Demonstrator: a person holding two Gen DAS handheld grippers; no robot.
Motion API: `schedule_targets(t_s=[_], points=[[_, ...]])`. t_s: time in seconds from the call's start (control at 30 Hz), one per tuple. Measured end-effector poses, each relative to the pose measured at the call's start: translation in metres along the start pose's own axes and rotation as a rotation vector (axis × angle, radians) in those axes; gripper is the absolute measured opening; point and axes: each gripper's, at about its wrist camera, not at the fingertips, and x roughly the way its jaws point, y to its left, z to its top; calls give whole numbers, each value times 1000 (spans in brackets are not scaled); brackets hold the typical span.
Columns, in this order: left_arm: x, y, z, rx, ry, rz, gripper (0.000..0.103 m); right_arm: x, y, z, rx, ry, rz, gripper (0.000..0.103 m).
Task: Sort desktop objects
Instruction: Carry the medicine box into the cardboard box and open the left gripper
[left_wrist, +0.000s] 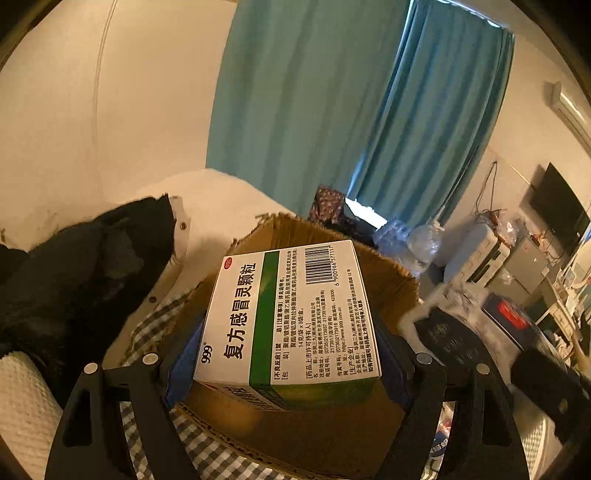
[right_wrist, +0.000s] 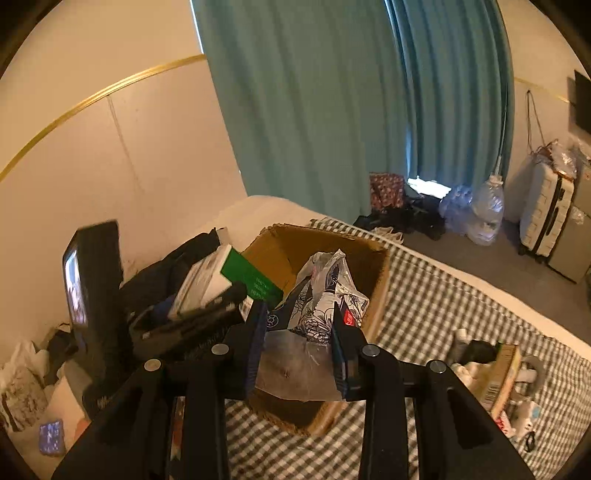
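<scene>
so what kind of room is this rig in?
Looks like a lived-in bedroom, not a lab: a bed under a checked sheet, full-length teal curtains and a white suitcase against the wall.

My left gripper (left_wrist: 284, 365) points forward and down, its 2 blue-padded fingers (left_wrist: 181, 369) spread wide and pressed against both sides of a box (left_wrist: 288, 317), which I hold off the surface. My right gripper (right_wrist: 299, 354) tilts down at a similar angle, its 2 fingers (right_wrist: 255, 350) drawn closer together and pinching a crumpled bag (right_wrist: 314, 325). In the right view my left gripper shows at left, carrying the box. Neither of my hands is visible.
</scene>
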Motion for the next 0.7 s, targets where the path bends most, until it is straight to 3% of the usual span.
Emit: schedule_targets(t_s=[0.27,0.33,0.43,0.5,0.7], points=[[10,14,-4,-2,20,23,85,34,-5,16,33,38,11,31],[9,17,-4,-15,13,40,88,33,-10,16,54,30,-9,44],[6,17,-7,-20,1,40,101,16,-21,11,79,-4,-29,61],[3,11,-9,6,-9,40,103,2,-30,7,86,-19,-50,70],[-7,-18,-19,99,-11,24,103,-53,-85,-23,142,-31,-181,70]])
